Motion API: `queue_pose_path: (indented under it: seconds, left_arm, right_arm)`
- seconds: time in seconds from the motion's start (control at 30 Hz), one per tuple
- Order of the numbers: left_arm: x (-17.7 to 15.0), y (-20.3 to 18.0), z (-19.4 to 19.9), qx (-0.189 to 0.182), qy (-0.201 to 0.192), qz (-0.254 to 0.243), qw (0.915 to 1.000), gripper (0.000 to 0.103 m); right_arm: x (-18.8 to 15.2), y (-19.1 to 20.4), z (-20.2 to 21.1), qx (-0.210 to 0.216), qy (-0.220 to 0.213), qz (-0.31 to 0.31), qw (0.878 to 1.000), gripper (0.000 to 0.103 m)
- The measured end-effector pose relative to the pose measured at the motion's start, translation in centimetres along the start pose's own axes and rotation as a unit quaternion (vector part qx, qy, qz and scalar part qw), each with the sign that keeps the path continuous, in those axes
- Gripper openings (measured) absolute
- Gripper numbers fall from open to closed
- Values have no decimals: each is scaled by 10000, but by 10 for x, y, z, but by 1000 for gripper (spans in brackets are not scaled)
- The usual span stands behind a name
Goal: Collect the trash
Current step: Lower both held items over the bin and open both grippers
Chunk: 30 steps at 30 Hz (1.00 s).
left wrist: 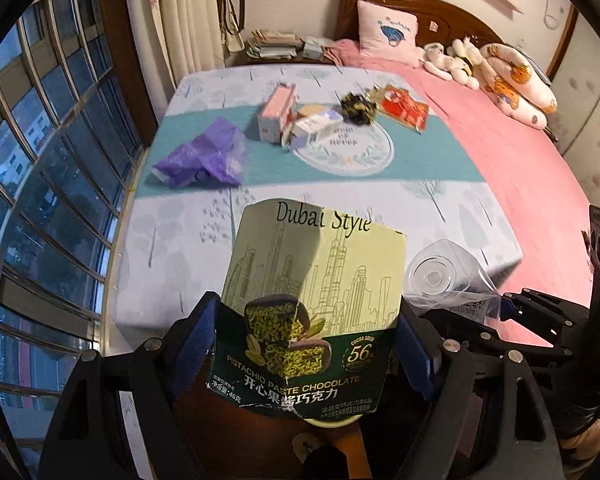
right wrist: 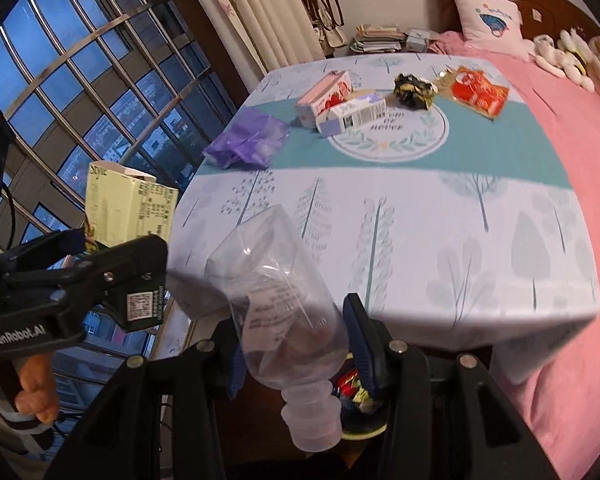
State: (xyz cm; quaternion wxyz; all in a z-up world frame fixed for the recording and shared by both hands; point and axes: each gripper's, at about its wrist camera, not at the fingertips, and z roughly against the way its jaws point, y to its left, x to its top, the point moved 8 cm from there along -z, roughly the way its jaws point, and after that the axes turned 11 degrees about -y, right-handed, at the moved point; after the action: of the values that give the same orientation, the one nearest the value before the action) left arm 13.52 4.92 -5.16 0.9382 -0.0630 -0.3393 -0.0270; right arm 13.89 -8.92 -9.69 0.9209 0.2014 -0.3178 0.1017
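Left gripper (left wrist: 308, 344): black moulded plastic arms, silver round screws at the pivots, blue pads (left wrist: 192, 344) lining the fingers. White "GenRobot.AI" lettering and a QR sticker on its side. Right gripper (right wrist: 296, 344): same black arms, silver screws, blue pads (right wrist: 366, 344).

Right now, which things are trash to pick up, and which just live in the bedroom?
Trash: chocolate box in left tongs; clear bottle in right tongs; purple bag; pink carton; red wrapper.
Just there: pillow; stuffed toys; books.
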Motion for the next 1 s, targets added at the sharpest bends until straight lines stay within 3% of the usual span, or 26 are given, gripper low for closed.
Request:
queue_pose_path:
  seconds: [0.27, 0.53, 1.0]
  left_arm:
    - [-53, -7, -10, -164, 473, -8, 9987, 81]
    - [-126, -20, -53, -189, 998, 169, 9947, 81]
    - [-278, -40, -217, 174, 1616, 312, 9862, 81]
  right_arm:
    - [-48, -4, 0, -136, 435, -300, 9985, 43]
    - [-105, -33, -37, -307, 934, -609, 9933, 44]
    - [-255, -125, -173, -344, 1581, -1408, 9767, 44]
